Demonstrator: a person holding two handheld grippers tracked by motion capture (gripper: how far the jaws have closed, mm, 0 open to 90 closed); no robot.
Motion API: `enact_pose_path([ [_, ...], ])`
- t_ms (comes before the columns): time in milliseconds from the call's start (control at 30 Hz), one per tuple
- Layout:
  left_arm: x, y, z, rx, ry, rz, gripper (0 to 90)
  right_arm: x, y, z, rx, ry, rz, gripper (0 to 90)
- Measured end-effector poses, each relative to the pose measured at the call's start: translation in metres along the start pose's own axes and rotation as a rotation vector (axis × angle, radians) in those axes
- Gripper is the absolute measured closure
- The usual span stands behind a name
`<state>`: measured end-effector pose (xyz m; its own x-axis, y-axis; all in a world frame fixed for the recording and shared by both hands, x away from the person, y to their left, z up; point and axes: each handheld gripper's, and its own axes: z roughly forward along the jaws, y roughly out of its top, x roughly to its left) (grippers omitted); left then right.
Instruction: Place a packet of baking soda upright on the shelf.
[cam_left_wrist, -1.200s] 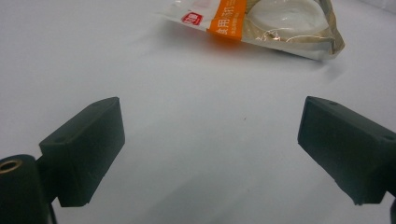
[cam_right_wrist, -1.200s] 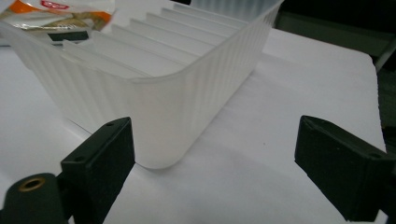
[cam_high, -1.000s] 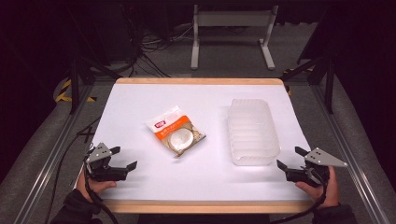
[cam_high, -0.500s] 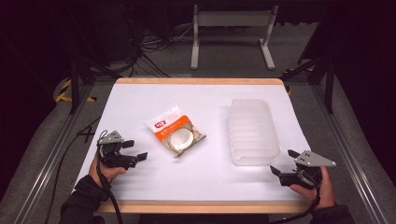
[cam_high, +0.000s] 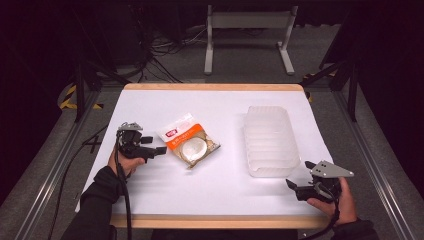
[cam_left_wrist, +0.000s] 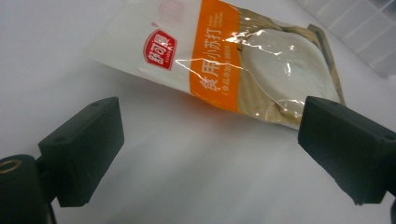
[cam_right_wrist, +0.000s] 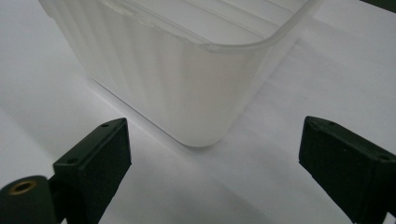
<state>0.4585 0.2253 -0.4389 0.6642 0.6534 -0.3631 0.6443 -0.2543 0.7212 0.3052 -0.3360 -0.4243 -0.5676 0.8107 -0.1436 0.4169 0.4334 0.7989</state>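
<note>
A flat food packet (cam_high: 189, 140) with a white and orange label and a clear window lies left of the table's middle. Seen from the left gripper view, the packet (cam_left_wrist: 243, 60) lies just beyond the open jaws, with white powder behind the window. My left gripper (cam_high: 154, 145) is open at the packet's left edge, apart from it. A translucent ribbed plastic tub (cam_high: 270, 140) stands at the right. My right gripper (cam_high: 298, 178) is open near the front edge, pointing at the tub's near corner (cam_right_wrist: 196, 84), with nothing between its jaws.
The white tabletop (cam_high: 220, 190) has a wooden front edge (cam_high: 215, 221). Beyond the far edge stand a metal frame (cam_high: 247, 35) and loose cables (cam_high: 165, 55) on the floor. Rails run along both sides of the table.
My left gripper has moved forward and right from the front left corner up to the packet's left edge. The right gripper has shifted slightly left toward the tub's near corner.
</note>
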Motion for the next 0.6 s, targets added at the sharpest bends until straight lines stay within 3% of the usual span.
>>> enact_pose_path([
  [200,0.008,0.013,0.011,0.017,-0.001,-0.030,7.5,0.001,0.006,0.004,0.007,-0.001,0.005,10.0],
  [233,0.009,0.015,0.014,0.026,0.014,-0.016,7.7,0.001,0.007,0.005,0.010,0.001,0.004,10.0],
  [400,0.017,0.025,0.022,0.044,-0.021,-0.038,6.8,0.006,0.012,0.010,0.014,0.000,-0.019,10.0],
  [500,0.021,0.029,0.030,0.086,-0.028,-0.044,6.8,0.008,0.011,0.011,0.017,0.002,-0.025,9.9],
  [600,0.019,0.033,0.040,0.130,-0.041,-0.022,7.6,0.008,0.008,0.011,0.015,0.004,-0.021,10.0],
])
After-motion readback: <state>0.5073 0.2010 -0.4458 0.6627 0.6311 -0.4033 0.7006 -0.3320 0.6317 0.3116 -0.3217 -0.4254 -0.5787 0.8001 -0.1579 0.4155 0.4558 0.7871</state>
